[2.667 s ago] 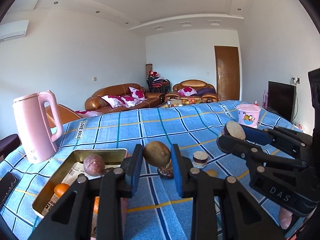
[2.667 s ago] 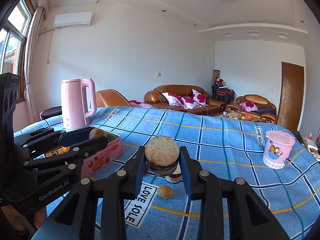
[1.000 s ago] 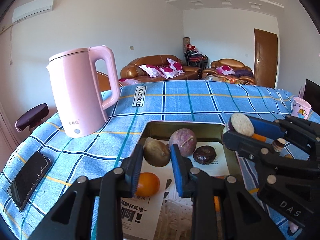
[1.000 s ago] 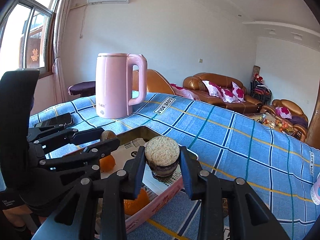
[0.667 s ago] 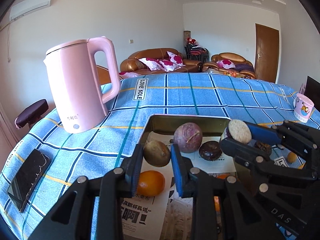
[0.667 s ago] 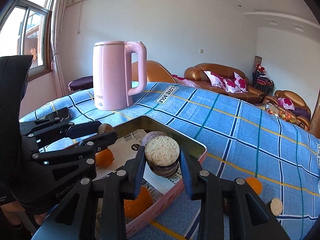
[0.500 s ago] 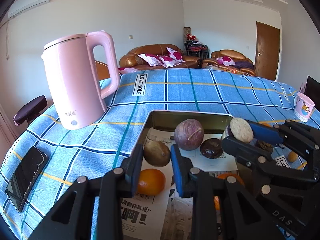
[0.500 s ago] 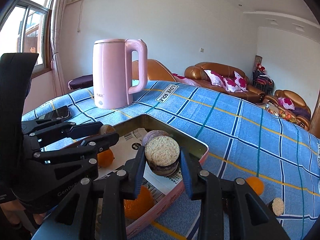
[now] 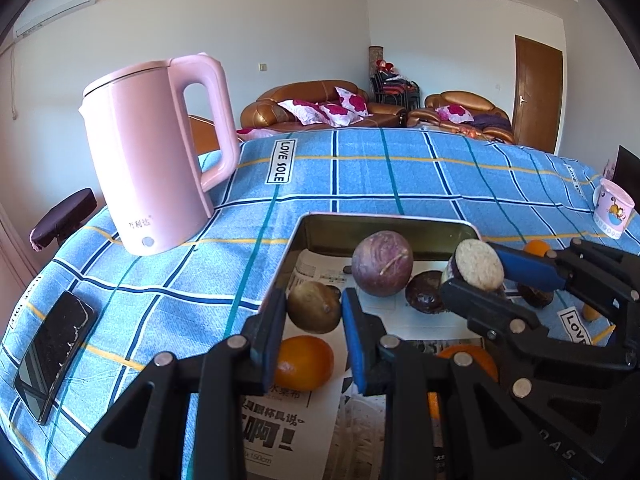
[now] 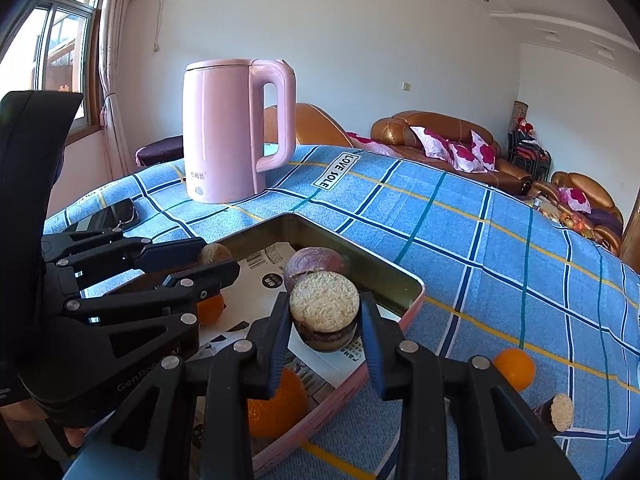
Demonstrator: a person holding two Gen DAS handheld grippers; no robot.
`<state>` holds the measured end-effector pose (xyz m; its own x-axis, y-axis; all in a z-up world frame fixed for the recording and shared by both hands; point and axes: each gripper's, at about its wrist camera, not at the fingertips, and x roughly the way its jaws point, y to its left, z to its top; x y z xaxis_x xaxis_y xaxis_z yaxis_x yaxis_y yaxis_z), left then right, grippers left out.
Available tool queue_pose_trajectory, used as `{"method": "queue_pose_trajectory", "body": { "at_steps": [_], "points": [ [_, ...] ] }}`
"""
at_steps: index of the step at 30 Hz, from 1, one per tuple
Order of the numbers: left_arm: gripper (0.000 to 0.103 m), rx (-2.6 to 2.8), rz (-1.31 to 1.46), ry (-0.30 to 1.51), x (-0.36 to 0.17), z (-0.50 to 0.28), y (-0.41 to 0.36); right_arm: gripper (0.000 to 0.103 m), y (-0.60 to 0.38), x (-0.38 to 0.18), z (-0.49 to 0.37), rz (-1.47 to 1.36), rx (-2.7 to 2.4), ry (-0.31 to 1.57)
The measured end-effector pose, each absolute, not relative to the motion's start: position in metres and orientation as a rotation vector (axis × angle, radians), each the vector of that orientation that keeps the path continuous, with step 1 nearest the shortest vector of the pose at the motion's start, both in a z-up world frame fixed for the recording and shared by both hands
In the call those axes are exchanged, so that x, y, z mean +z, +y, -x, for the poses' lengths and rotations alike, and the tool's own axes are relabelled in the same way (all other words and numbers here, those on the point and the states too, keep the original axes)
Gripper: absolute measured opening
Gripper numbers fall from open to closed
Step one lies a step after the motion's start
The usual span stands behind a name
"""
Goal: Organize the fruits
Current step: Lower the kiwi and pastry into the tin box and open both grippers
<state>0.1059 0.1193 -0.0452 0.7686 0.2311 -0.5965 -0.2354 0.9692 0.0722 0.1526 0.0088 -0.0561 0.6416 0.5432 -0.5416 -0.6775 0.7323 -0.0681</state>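
Currently my left gripper (image 9: 314,312) pinches a brown fruit (image 9: 314,307) and my right gripper (image 10: 325,330) pinches a cut purple fruit (image 10: 325,312); both hang directly above the paper-lined tin (image 9: 384,220), so release lies straight down, left nearer its kettle-side wall

Glossy pink plastic kettle (image 9: 156,160), woven checked tablecloth (image 9: 400,176), dull metal tin (image 9: 384,230) lined with printed paper (image 9: 280,432)

Pink kettle (image 9: 154,160), phone (image 9: 52,354), cup (image 9: 612,208)
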Motion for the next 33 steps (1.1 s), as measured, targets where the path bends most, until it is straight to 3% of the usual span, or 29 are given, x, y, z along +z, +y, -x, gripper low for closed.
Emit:
{"method": "queue_pose_trajectory", "body": {
  "at_steps": [10,18,25,33],
  "points": [
    [0.034,0.287,-0.01,0.626,-0.044,-0.102,0.116,0.039,0.012,-0.055,-0.147,0.31,0.687,0.498],
    [0.058,0.329,0.012,0.609,-0.042,-0.099,0.123,0.042,0.008,-0.055,-0.149,0.293,0.67,0.5],
    [0.06,0.339,0.012,0.591,-0.041,-0.095,0.123,0.049,0.005,-0.053,-0.148,0.28,0.645,0.486],
    [0.072,0.36,0.034,0.569,-0.039,-0.09,0.127,0.058,-0.001,-0.052,-0.148,0.264,0.614,0.471]
  ]
}}
